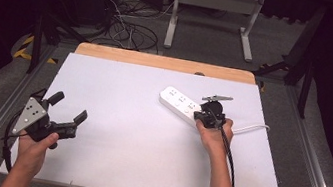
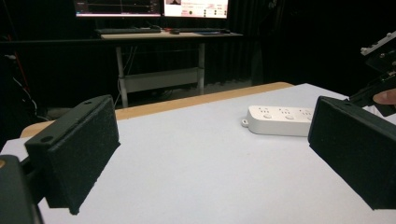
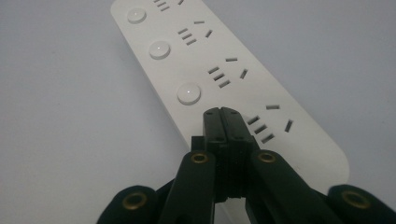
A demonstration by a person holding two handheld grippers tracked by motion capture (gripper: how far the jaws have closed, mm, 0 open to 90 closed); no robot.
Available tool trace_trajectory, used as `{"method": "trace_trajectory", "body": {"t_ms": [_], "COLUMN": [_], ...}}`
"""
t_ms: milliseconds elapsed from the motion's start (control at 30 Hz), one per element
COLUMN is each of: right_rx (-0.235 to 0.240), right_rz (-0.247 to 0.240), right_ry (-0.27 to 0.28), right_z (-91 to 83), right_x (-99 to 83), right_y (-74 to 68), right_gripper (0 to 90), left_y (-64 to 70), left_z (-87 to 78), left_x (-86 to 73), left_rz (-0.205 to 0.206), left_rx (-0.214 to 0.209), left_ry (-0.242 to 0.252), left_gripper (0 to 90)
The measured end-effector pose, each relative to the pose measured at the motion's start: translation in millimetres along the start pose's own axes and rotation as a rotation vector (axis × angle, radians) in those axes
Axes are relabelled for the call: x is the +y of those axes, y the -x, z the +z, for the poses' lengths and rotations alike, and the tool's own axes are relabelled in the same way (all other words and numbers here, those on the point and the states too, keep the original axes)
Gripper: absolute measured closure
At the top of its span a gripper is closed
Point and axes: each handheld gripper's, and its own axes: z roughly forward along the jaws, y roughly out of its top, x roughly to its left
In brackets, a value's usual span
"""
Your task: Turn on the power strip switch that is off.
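Note:
A white power strip with several sockets and round buttons lies flat at the right middle of the white table. My right gripper is shut, with nothing held. In the right gripper view its joined tips rest at the near end of the strip, in line with the row of buttons; I cannot tell whether they touch it. My left gripper hovers open near the table's left edge. Its black pads stand wide apart, with the strip far ahead.
The strip's white cord runs right toward the table edge. A wooden board borders the far side. Beyond it are floor cables and a white desk frame. Monitors glow in the dark background.

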Motion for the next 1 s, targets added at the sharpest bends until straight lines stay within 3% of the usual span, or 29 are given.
{"method": "trace_trajectory", "body": {"t_ms": [533,1000], "right_rx": [-0.006,0.001], "right_rz": [-0.023,-0.061], "right_ry": [0.033,0.109], "right_z": [-7.2,-23.1], "right_x": [-3.1,-2.4], "right_y": [5.2,5.0], "right_gripper": [90.0,90.0], "left_y": [-0.5,0.2], "left_z": [1.1,1.9], "left_x": [-0.3,-0.5], "left_rz": [-0.002,-0.002], "left_rx": [-0.001,-0.002], "left_ry": [-0.002,-0.003], "left_gripper": [2.6,2.6]}}
